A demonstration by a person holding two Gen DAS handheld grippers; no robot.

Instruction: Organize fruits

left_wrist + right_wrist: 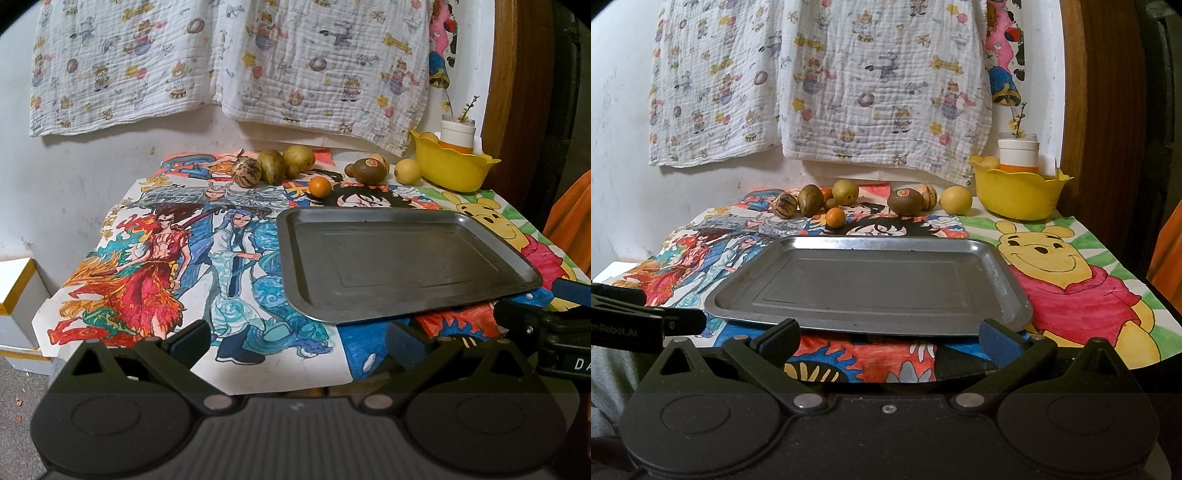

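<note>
From the left wrist, my left tool (295, 343) hangs with fingers apart and empty at the near edge of the surface (258, 365). The metal tray (406, 299) lies bare toward one o'clock; the fruits line the far edge around twelve, the small orange (319, 186) nearest.

From the right wrist, my right tool (888, 339) is likewise spread and empty, just short of the tray's near rim. The kiwi (904, 202) sits at twelve, the yellow bowl (1015, 197) at one. I'd reach over the tray, close gently on one fruit, and set it down low so it won't roll.
</note>
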